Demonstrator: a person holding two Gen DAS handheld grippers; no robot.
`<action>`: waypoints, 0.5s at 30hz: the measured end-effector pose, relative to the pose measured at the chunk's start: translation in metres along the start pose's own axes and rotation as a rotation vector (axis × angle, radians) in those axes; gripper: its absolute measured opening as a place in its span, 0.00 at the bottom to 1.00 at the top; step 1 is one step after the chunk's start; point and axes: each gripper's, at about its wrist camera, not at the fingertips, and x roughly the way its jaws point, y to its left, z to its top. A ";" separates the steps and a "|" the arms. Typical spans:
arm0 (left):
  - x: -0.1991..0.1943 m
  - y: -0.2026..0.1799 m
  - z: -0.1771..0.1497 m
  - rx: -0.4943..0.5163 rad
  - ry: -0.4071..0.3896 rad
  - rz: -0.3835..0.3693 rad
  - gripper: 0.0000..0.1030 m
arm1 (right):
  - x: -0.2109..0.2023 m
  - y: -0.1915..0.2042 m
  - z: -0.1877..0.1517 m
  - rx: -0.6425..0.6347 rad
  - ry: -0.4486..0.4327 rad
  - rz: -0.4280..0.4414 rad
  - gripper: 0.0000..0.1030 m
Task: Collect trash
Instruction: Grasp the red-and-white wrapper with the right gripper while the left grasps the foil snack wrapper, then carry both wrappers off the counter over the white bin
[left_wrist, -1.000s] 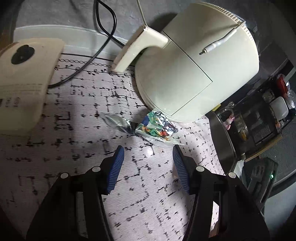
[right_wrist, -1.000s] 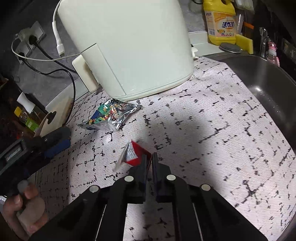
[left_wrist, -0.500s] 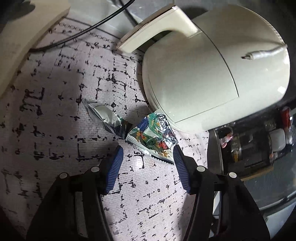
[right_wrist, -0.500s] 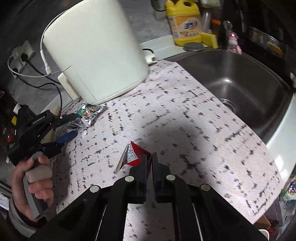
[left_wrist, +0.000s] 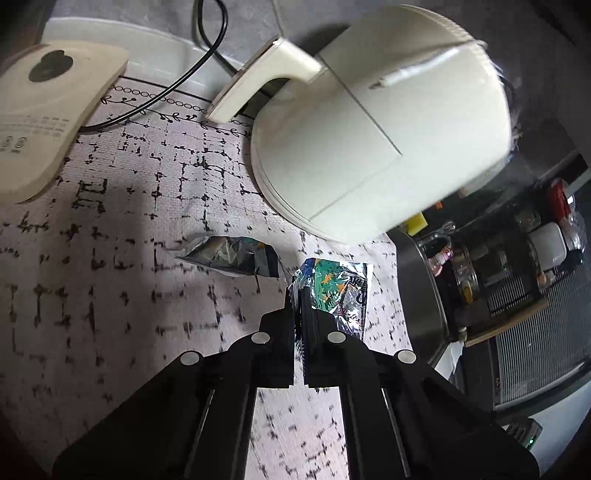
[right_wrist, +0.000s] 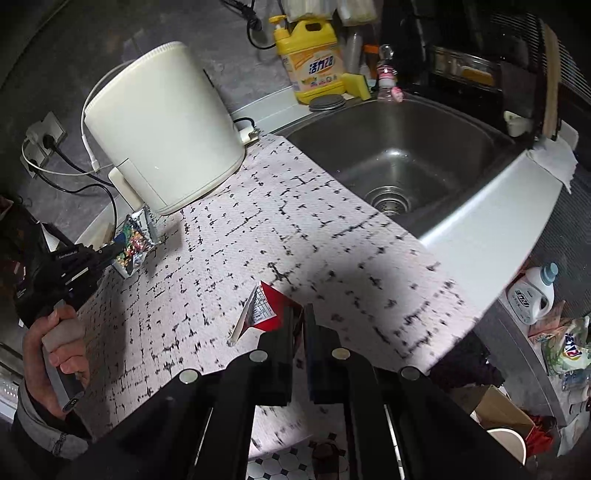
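From the left wrist, the left claw (left_wrist: 298, 306) is clamped on the edge of a colourful foil wrapper (left_wrist: 338, 291) over the patterned bench (left_wrist: 110, 295), beside a silver wrapper (left_wrist: 232, 254) and the cream cooker (left_wrist: 380, 133).

From the right wrist, the right claw (right_wrist: 298, 317) grips a red wrapper (right_wrist: 264, 310) above the bench, near the sink (right_wrist: 399, 162).

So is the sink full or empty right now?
Empty. In the right wrist view the sink shows a bare steel basin down to its drain strainer, with no dishes or standing water visible.
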 end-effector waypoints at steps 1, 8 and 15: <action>-0.004 -0.006 -0.006 0.013 -0.004 0.003 0.03 | -0.006 -0.005 -0.003 0.004 -0.003 0.002 0.06; -0.033 -0.039 -0.053 0.077 0.003 -0.002 0.03 | -0.043 -0.042 -0.030 0.018 -0.011 0.005 0.06; -0.041 -0.080 -0.120 0.152 0.059 -0.011 0.03 | -0.082 -0.099 -0.066 0.079 -0.001 -0.010 0.06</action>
